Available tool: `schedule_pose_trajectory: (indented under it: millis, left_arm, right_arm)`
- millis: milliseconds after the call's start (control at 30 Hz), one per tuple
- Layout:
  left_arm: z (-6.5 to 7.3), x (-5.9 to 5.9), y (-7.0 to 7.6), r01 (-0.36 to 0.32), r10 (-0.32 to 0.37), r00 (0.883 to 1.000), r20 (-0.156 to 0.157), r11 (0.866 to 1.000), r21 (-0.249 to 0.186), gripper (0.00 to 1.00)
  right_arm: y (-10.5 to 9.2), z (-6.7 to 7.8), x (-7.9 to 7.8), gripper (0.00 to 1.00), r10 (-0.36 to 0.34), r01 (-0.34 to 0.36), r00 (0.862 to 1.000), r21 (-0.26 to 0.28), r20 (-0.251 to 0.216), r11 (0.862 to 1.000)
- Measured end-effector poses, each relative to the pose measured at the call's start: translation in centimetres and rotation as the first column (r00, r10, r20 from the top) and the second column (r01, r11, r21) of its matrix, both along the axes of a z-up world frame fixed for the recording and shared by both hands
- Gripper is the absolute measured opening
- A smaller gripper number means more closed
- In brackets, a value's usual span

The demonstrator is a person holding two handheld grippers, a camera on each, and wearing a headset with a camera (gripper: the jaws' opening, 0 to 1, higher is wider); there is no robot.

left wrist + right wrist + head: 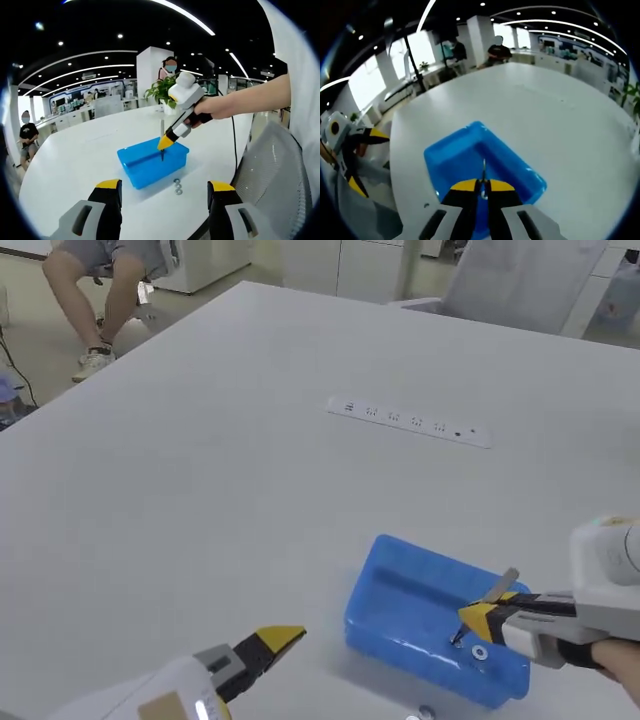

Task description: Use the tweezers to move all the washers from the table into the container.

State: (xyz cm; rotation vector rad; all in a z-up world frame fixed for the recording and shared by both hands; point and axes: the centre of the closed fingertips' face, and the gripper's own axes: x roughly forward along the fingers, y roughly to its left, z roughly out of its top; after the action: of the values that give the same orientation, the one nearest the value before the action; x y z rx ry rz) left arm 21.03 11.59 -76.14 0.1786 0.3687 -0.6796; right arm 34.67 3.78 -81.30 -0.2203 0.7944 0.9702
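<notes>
Where the head view looks down on the white bench (200, 490), the blue container (400, 585) sits near and to the right. The right gripper (478, 618) is at the right edge, its jaws pinched narrow on the tweezers (504, 584), whose dark tips point down inside the container. Whether the tips hold anything I cannot tell. One washer (480, 652) lies on the container's floor just beside those tips. A loose washer (425, 710) lies on the bench just in front of the container's near wall. The left gripper (285, 638) hangs at the near left, well apart from the container, with nothing in it. A white power strip (410, 422) lies farther back on the bench, and a seated person (100, 280) is at the far left.

From the left gripper view, the left gripper (164, 185) has its yellow-tipped jaws wide apart with nothing between them. Beyond them the container (150, 162) rests on the bench, and two washers (177, 187) lie on the bench just beside the container's nearest corner. A hand (220, 106) holds the right gripper (166, 143) above the container, with the tweezers (162, 154) reaching down into it. A grey chair (270, 170) stands at the right and a potted plant (160, 91) stands far behind.

From the right gripper view, the right gripper (483, 186) has its jaws almost together, clamped on the tweezers (483, 172), which point over the inside of the container (455, 155). The left gripper (369, 161) shows at the left with its jaws apart.
</notes>
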Motion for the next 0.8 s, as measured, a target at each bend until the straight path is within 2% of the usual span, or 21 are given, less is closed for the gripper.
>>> schedule_pose_trajectory:
  millis: [133,200,400,800]
  left_arm:
    - [-0.1,0.0,0.0,0.003,-0.003,1.000,-0.002,1.000,0.002,0.69]
    - [-0.1,0.0,0.0,0.001,-0.001,1.000,-0.004,1.000,0.002,0.69]
    - [-0.1,0.0,0.1,-0.003,0.003,1.000,-0.004,1.000,0.000,0.69]
    - [-0.2,0.0,0.0,-0.004,0.004,1.000,-0.007,1.000,0.000,0.69]
  right_arm:
    - [0.2,-0.1,-0.1,0.04,0.015,-0.015,1.000,-0.001,0.008,1.000]
    - [0.3,-0.2,0.0,0.04,0.032,-0.032,0.999,-0.009,0.032,0.999]
    - [0.3,-0.1,0.0,0.04,0.042,-0.042,0.998,-0.011,0.041,0.999]
    - [-0.2,2.6,-1.0,0.04,0.017,-0.021,0.997,0.042,0.076,0.999]
